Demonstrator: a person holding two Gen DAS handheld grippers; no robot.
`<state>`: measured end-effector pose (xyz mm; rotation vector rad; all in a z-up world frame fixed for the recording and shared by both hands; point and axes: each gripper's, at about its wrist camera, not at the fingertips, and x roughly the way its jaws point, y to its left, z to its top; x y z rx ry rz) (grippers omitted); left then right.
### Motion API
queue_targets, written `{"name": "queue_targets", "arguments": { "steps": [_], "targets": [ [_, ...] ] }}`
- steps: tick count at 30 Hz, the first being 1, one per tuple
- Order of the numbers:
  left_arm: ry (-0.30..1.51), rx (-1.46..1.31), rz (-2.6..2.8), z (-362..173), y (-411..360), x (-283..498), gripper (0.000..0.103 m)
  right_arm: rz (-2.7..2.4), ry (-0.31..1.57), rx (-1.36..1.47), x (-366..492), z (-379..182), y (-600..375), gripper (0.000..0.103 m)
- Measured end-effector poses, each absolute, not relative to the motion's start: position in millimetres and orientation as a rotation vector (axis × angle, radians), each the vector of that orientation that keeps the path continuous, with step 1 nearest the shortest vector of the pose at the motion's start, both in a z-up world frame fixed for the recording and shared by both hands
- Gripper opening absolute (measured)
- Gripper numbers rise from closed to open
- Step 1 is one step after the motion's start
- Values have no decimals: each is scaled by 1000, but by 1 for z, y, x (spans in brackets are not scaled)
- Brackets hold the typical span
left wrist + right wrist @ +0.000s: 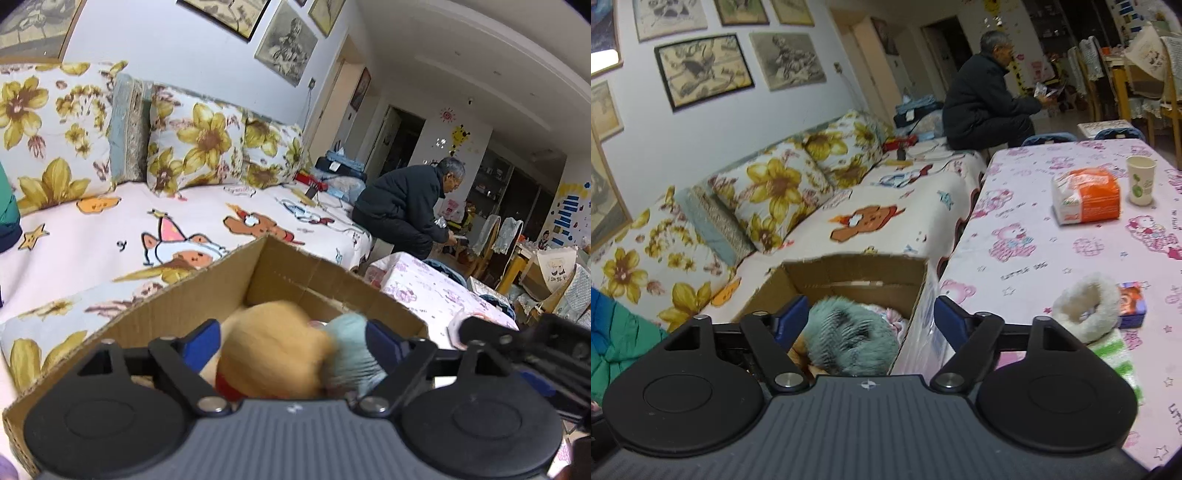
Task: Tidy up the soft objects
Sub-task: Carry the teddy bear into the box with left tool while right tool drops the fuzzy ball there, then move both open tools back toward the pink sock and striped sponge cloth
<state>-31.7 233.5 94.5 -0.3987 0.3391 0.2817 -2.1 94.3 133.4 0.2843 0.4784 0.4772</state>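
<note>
An open cardboard box (177, 299) stands on the sofa's cartoon-print cover. My left gripper (293, 343) is over it, open. A blurred yellow plush toy (273, 350) with a red collar and a pale blue fuzzy item (351, 350) lie between its blue pads, whether touching them I cannot tell. In the right wrist view my right gripper (871, 317) stands open and wide above the same box (849, 273). A teal fuzzy item (849, 332) lies below it inside the box, free of both pads. A white fluffy ring (1086, 306) rests on the table at the right.
The pink-print table (1034, 258) beside the sofa holds a tissue pack (1086, 201), a paper cup (1141, 179), a small tin (1132, 302) and a green-striped cloth (1115, 354). Floral cushions (775, 192) line the sofa back. A person (982, 99) sits at the sofa's far end. A green jacket (620, 339) lies at the left.
</note>
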Motion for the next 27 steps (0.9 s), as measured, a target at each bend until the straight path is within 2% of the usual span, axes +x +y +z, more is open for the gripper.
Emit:
{"name": "queue_targets", "arguments": {
  "steps": [1, 6, 10, 13, 27],
  "targets": [
    [332, -391, 278, 95, 232, -32, 88, 467, 466, 289, -6, 136, 90, 100],
    [309, -369, 251, 99, 227, -33, 88, 410, 425, 290, -21, 140, 70, 100],
    [263, -330, 246, 103, 221, -38, 99, 358, 414, 299, -31, 138, 56, 101],
    [238, -300, 215, 106, 215, -39, 102, 319, 400, 312, -36, 136, 46, 102],
    [185, -189, 134, 108, 184, -41, 102, 174, 348, 336, -49, 125, 10, 103]
  ]
}}
